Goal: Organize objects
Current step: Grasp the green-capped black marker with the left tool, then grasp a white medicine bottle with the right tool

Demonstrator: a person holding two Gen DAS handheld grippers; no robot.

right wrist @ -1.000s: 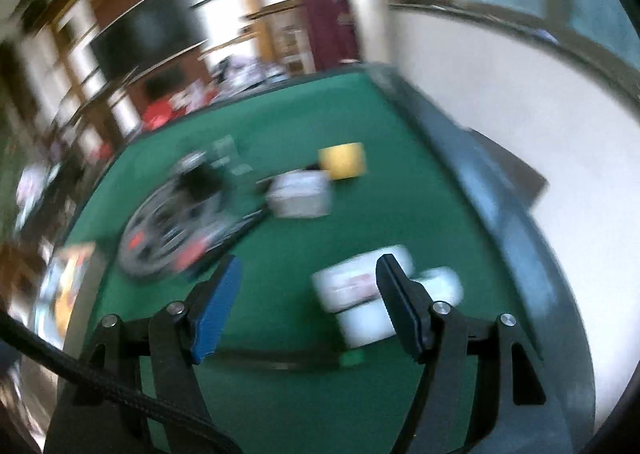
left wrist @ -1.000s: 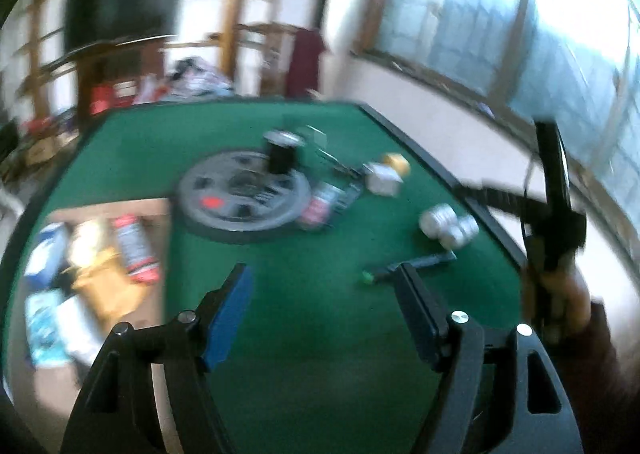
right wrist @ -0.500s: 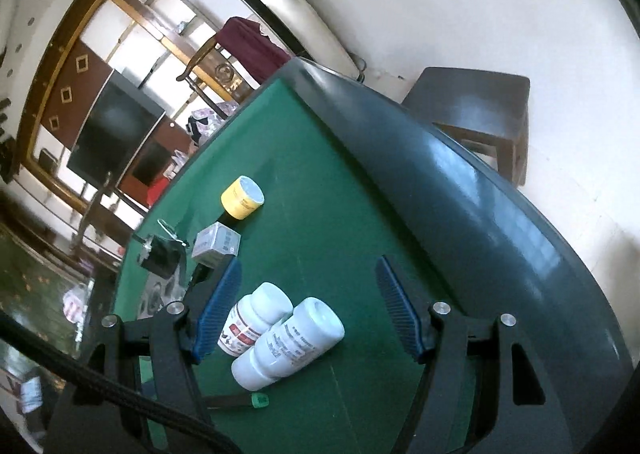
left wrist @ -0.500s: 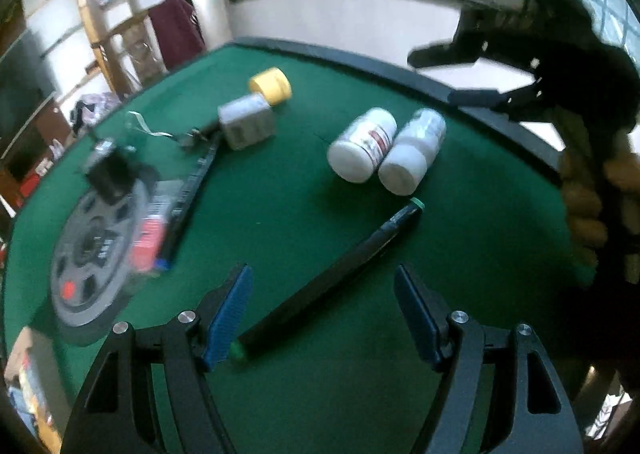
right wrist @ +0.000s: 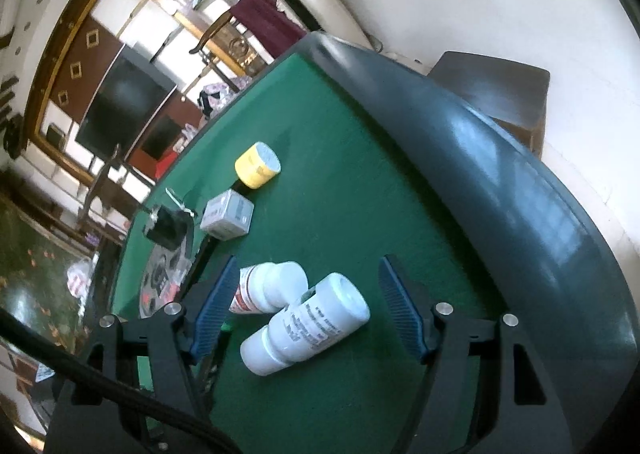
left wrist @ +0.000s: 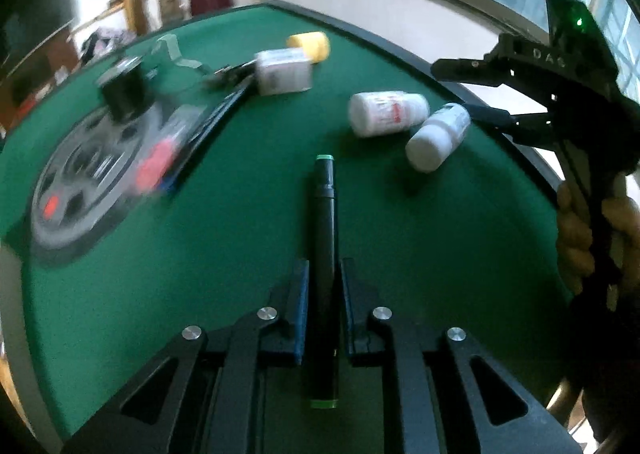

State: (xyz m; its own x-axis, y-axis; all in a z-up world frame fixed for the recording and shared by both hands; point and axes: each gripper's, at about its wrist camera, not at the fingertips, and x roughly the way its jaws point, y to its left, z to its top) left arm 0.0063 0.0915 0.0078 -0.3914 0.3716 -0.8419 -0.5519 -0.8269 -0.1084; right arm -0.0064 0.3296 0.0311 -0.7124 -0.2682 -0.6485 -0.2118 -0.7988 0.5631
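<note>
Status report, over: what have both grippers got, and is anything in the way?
Left gripper just closed on black marker. Right gripper open, straddling two white bottles, not gripping. Nothing blocking.

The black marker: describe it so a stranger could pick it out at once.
On the green felt table, look nearest the left tongs, which are shut on the black marker. It is the only long thin stick there, green-tipped at both ends, unlike the two stubby white pill bottles lying beyond it.
</note>
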